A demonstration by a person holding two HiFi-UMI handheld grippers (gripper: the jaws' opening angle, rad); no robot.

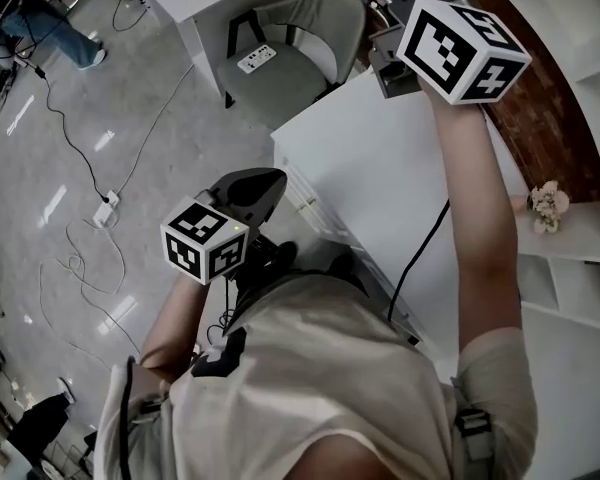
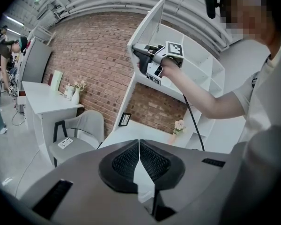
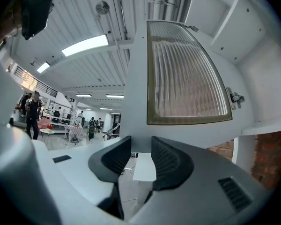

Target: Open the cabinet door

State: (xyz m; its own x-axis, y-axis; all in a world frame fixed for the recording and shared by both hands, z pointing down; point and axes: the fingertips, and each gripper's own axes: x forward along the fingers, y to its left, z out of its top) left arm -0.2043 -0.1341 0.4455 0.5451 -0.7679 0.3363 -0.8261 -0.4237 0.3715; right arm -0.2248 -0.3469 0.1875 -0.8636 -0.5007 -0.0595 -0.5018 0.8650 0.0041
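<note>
The cabinet door [image 3: 187, 74] is white-framed with a ribbed glass panel and stands swung out from the white shelf unit [image 2: 201, 69]. Hinges show on its right side. In the left gripper view the door [image 2: 150, 25] juts toward me. My right gripper [image 2: 139, 59] is raised to the lower corner of the door's free edge. In its own view the right gripper [image 3: 141, 146] has its jaws on either side of that white edge, closed onto it. Its marker cube [image 1: 463, 48] is held high. The left gripper [image 2: 139, 144] hangs low and shut, holding nothing, over the floor [image 1: 263, 185].
A white counter [image 1: 380, 168] lies under the raised arm, with a small flower vase [image 1: 547, 206] on a shelf to the right. A grey chair [image 1: 300, 48] with a power strip on its seat stands at a white desk. Cables [image 1: 80, 248] trail on the floor.
</note>
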